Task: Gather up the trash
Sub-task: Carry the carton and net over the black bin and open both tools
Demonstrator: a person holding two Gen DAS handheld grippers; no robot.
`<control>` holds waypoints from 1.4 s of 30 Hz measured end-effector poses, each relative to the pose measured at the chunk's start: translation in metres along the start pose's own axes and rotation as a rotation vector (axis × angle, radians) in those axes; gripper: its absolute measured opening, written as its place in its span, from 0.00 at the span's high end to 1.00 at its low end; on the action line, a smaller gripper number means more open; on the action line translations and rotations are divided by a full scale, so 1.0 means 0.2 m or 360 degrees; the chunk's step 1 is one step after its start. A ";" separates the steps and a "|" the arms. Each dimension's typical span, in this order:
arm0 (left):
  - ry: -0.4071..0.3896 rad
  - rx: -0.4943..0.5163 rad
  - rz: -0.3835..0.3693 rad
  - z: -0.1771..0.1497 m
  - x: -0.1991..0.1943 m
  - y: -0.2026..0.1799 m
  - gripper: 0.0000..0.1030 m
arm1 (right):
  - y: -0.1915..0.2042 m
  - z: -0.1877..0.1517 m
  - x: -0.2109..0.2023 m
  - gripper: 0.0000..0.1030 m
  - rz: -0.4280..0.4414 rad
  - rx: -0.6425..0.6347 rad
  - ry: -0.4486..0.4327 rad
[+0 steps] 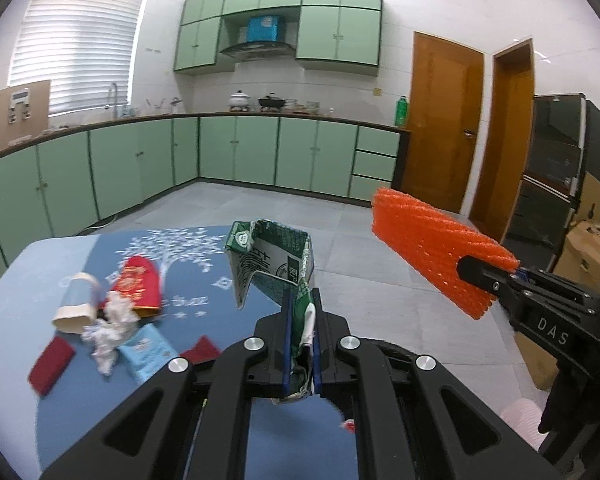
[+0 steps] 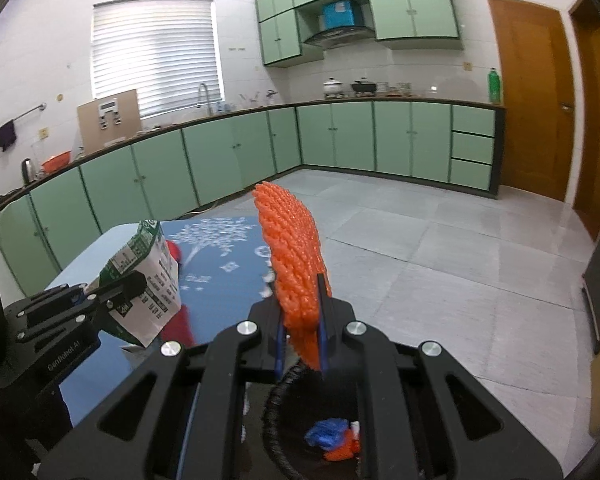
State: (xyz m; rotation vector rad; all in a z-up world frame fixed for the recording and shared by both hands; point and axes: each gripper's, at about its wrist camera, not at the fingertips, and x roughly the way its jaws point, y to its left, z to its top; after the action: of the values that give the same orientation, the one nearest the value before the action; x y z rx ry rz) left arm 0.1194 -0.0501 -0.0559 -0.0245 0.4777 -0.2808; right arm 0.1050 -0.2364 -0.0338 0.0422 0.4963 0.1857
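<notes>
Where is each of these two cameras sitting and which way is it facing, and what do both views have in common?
Left wrist view: sits on the left gripper, looking along its fingers over the blue table toward the green cabinets; it is shut on a crushed milk carton.
Right wrist view: sits on the right gripper, facing the same cabinets and floor; it is shut on orange foam netting, above a black bin.
Shared: each view shows the other gripper, both held items and the table.
</notes>
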 end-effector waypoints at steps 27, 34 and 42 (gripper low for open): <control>0.0218 0.0105 -0.0238 -0.12 0.48 -0.42 0.93 | -0.49 -0.31 0.16 0.89 -0.0225 0.0202 0.0214; 0.0266 0.0077 -0.0274 -0.13 0.57 -0.43 0.88 | -0.51 -0.34 0.25 0.79 -0.0229 0.0211 0.0261; 0.0241 0.0020 -0.0259 -0.08 0.55 -0.35 0.68 | -0.53 -0.32 0.28 0.31 -0.0259 0.0222 0.0269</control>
State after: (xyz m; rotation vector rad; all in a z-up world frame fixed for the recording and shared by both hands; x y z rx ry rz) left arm 0.1876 -0.1475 -0.1144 -0.0299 0.6256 -0.4472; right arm 0.1393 -0.3297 -0.1253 0.1229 0.6777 -0.0057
